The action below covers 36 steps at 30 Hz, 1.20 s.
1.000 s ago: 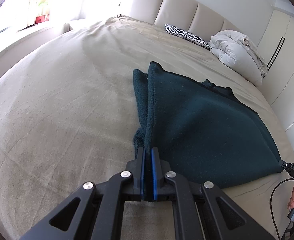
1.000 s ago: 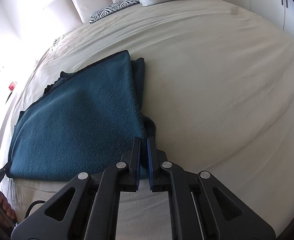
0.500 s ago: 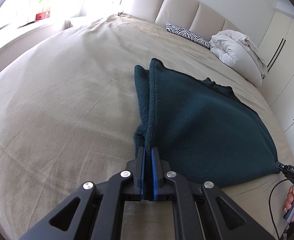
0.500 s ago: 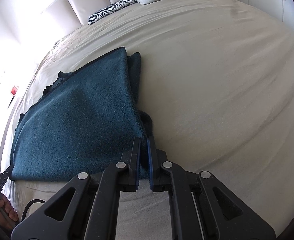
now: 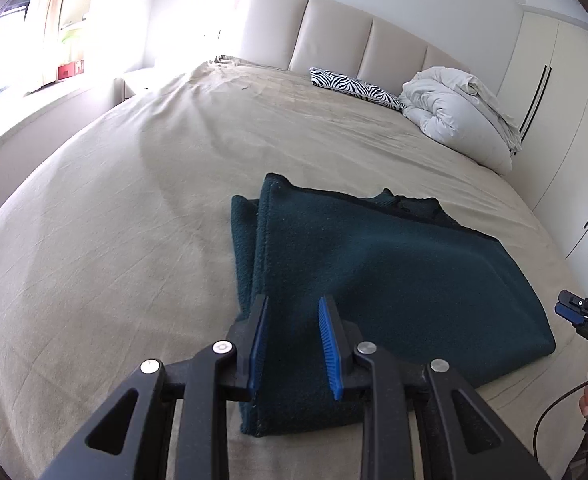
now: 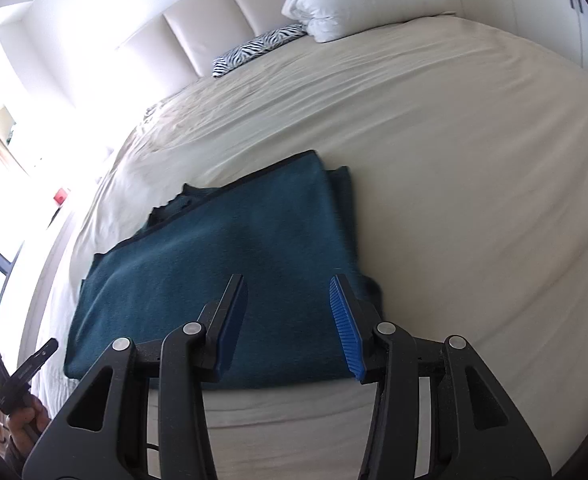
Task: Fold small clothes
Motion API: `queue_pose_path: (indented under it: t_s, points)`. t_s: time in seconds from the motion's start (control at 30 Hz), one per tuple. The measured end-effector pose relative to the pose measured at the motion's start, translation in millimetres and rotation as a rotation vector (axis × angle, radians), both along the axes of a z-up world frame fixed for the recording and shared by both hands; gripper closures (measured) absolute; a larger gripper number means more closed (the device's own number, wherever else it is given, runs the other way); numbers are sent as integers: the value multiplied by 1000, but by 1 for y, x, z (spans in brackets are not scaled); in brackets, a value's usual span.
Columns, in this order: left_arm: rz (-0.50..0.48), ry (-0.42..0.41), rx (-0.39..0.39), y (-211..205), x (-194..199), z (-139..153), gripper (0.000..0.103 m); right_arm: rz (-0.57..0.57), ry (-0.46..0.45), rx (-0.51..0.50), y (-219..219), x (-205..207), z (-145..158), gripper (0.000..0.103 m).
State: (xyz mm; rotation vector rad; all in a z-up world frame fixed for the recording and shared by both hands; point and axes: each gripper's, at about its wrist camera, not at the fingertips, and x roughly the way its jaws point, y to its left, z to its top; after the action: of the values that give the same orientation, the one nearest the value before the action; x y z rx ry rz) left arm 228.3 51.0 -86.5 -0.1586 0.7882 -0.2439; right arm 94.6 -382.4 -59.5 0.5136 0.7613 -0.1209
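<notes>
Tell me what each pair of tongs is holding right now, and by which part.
Nothing is held. The left tongs and right tongs both stand open above the near edge of the folded dark teal fleece garment, which lies on the beige bed sheet.

Black left gripper (image 5: 291,346), blue ribbed fingers (image 5: 329,354), silver screws, perhaps a dark cable

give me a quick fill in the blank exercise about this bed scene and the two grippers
1. The folded garment lying on the bed is dark ____ in colour.
2. The left gripper and the right gripper both have their jaws ____.
3. The pillow by the headboard has a ____ print.

Missing words: teal; open; zebra
</notes>
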Motion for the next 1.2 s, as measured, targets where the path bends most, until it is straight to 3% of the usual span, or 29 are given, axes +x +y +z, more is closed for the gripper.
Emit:
queue_pose_path:
  t_s: [0.13, 0.23, 0.3, 0.43, 0.6, 0.67, 0.83, 0.9, 0.97, 1.03, 1.1, 1.2]
  points:
    - [-61, 0, 97, -42, 23, -12, 74, 190, 5, 226, 48, 44, -22, 60]
    - [-42, 92, 114, -44, 29, -37, 74, 310, 32, 367, 87, 67, -54, 60]
    - [-47, 72, 130, -39, 18, -44, 74, 351, 57, 468, 106, 72, -80, 61]
    - [-64, 47, 180, -36, -3, -48, 72, 351, 16, 489, 110, 65, -95, 68]
    - [-54, 60, 143, -27, -8, -52, 72, 184, -25, 537, 53, 40, -101, 74]
    - [-49, 61, 141, -27, -10, -52, 72, 86, -40, 543, 21, 24, -103, 82]
    - [-32, 79, 114, -22, -13, -46, 73, -168, -88, 529, -55, -15, -101, 83]
    - [-32, 85, 35, -23, -14, -32, 74, -228, -96, 533, -67, -26, -93, 79]
    - [-104, 58, -89, -36, -20, -15, 74, -238, -117, 508, -61, -30, -78, 76]
    - [-212, 64, -191, -67, -24, -6, 72, -161, -150, 538, -42, -22, -68, 76]
    - [-311, 118, -321, -98, -19, -16, 69, -74, -160, 583, -14, -6, -64, 76]
    - [-326, 206, -305, -130, -5, -48, 69, 7, -143, 647, 21, 20, -73, 76]
